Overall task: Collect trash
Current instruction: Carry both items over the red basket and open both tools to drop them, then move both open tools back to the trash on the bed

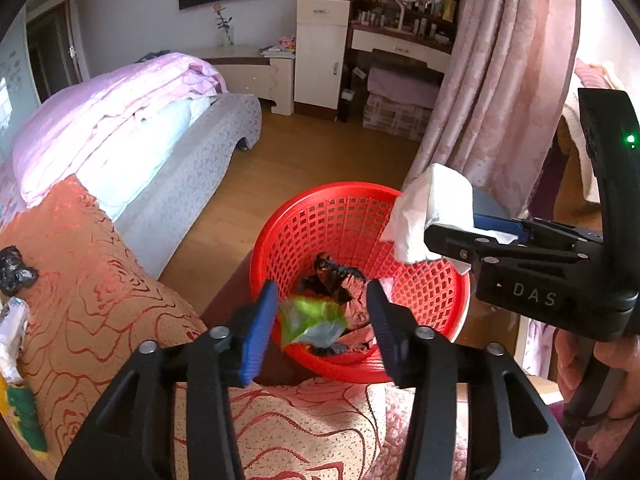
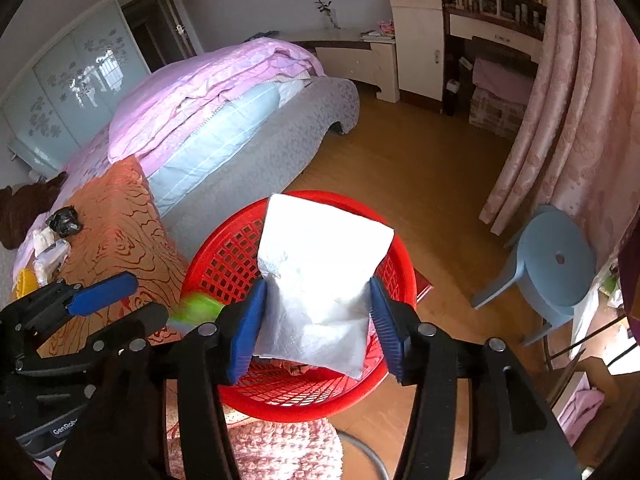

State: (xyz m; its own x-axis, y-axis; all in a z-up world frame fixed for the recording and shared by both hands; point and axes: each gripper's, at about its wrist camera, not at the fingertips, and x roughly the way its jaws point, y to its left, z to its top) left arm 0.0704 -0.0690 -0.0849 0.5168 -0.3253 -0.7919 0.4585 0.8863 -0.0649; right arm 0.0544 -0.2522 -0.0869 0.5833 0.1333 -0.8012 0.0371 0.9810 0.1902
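A red mesh basket (image 1: 432, 304) stands on the floor beside the bed and holds black, green and pink scraps. A green wrapper (image 1: 308, 318) looks to be falling between my open left gripper's (image 1: 322, 328) jaws, above the basket. My right gripper (image 2: 318, 324) holds a white tissue (image 2: 320, 276) over the basket (image 2: 224, 268); the tissue also shows in the left wrist view (image 1: 432, 208). A black crumpled bag (image 1: 14, 270) and white wrappers (image 1: 12, 332) lie on the orange cover (image 1: 100, 280).
The bed (image 2: 224, 120) with pink bedding is to the left. A blue plastic stool (image 2: 556, 272) stands right of the basket. Pink curtains (image 2: 572, 120) hang on the right. A cabinet and a cluttered dressing table (image 1: 400, 28) stand at the far wall.
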